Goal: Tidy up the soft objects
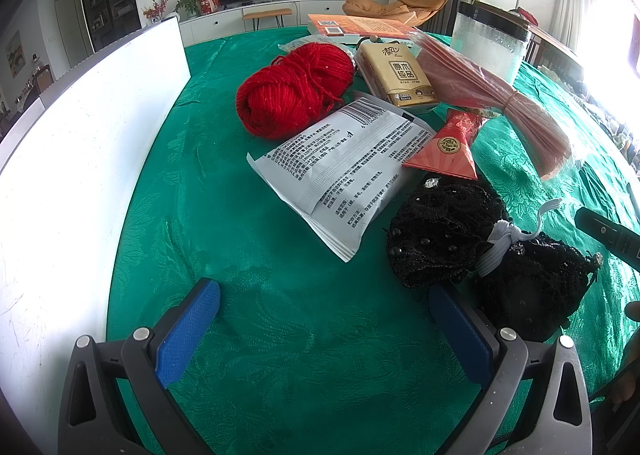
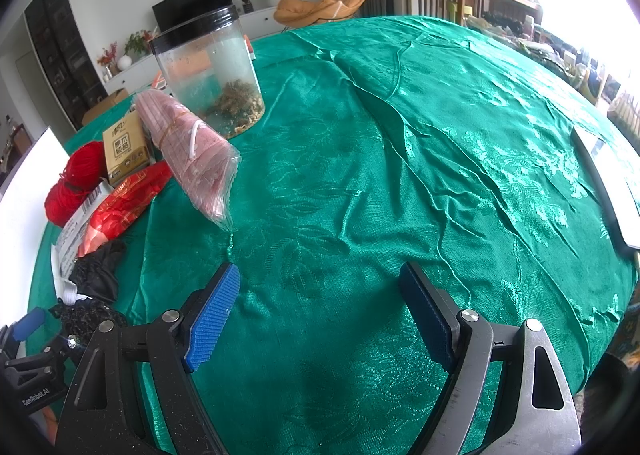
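Observation:
On the green tablecloth [image 1: 248, 255] lie a red yarn ball [image 1: 294, 89], a white printed packet [image 1: 344, 171], a brown tissue pack [image 1: 396, 75], a red envelope [image 1: 448, 149] and a black lace bundle [image 1: 460, 239] tied with a white band. My left gripper [image 1: 324, 295] is open over bare cloth, and the lace bundle lies just beyond its right finger. My right gripper [image 2: 320, 279] is open too, over bare cloth, well right of the pile. From that side I see the yarn ball [image 2: 74, 179], the tissue pack [image 2: 126, 149] and the lace bundle [image 2: 96, 275].
A white board [image 1: 80, 159] stands along the left edge. A clear jar [image 2: 210, 75] with a black lid and a bagged bundle of pink sticks [image 2: 196, 155] sit behind the pile. An orange book [image 1: 360, 25] lies at the back. A flat tray edge [image 2: 608, 183] is at the far right.

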